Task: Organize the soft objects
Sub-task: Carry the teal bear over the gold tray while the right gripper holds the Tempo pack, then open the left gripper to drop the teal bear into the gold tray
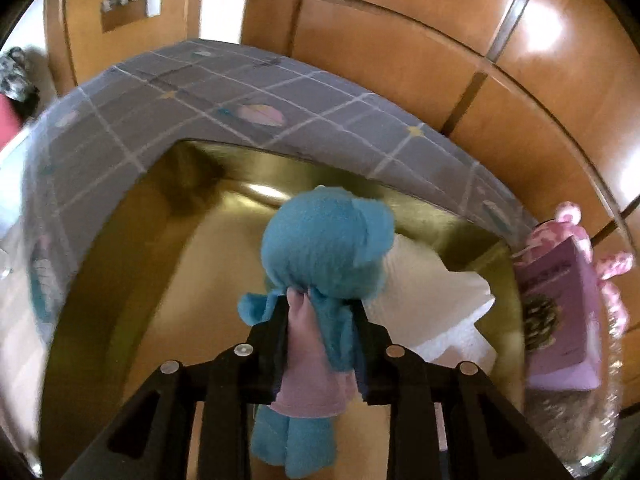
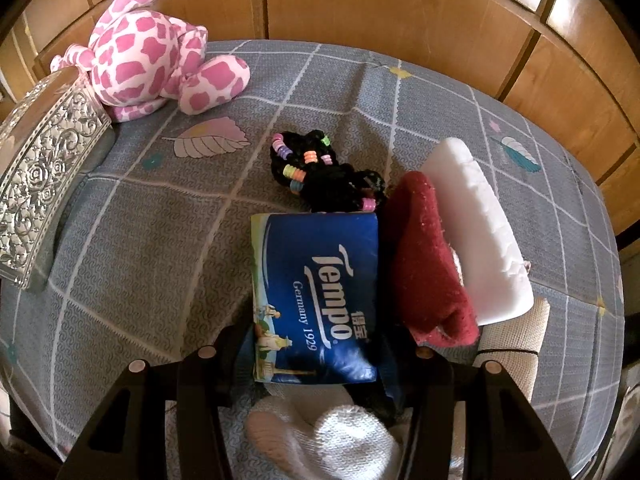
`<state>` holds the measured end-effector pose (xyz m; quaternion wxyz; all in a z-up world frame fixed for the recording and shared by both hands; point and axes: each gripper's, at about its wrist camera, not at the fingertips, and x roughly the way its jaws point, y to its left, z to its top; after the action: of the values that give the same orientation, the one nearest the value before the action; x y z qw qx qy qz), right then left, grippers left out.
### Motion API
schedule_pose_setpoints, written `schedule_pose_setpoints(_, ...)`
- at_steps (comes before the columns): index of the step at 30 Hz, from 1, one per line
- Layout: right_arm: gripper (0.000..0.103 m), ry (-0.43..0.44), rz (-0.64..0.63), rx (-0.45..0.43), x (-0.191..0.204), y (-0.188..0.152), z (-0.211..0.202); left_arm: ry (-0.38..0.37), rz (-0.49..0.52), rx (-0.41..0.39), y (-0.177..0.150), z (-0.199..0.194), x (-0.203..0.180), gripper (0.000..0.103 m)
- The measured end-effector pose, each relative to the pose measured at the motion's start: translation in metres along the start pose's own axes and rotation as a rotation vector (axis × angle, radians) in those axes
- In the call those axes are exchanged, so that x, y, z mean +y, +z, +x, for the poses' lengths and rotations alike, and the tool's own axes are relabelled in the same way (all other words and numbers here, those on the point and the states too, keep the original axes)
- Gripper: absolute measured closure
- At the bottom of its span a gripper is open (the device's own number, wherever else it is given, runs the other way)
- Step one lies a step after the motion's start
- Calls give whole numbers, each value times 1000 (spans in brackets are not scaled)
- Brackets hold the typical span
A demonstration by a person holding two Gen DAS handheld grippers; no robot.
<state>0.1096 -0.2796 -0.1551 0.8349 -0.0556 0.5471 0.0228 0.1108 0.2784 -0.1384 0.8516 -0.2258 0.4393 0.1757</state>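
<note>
Over in the left wrist view, the left gripper [image 1: 322, 300] has its fingers pinched on the blue plush toy [image 1: 326, 240] around the neck, its face turned away and its legs cut off behind the gripper body. It hangs above a gold bin [image 1: 132, 272] with a white sheet [image 1: 432, 300] inside, blurry at the edges. At 3 o'clock a purple book [image 1: 560, 312] hides most of a pink spotted plush [image 1: 568, 220]. On the right wrist side, the right gripper [image 2: 316, 344] is about half open, clamped on a blue Tempo tissue pack [image 2: 316, 300] over the grey checked bedspread [image 2: 160, 220]. Crowded at 1 o'clock: a black beaded toy [image 2: 320, 172], a dark red cloth [image 2: 428, 256], a white foam block [image 2: 476, 224]. A white sock [image 2: 332, 436] sits underneath, half hidden. Open bedspread at 9 o'clock, up to a silver embossed box [image 2: 44, 184].
</note>
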Motion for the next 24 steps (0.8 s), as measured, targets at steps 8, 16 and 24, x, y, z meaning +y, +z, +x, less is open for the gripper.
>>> schedule_pose_setpoints(8,51,-2,3,-1,-1,1,1,-60,67,9,10,7,-45,37)
schedule_pose_setpoints(16,51,0,6,0,-1,1,1,22,112,-55,7,-15,-42,24)
schedule_pose_setpoints(24,51,-1,8,-1,-1,2,2,45,149,-154,-11,-58,-32,19)
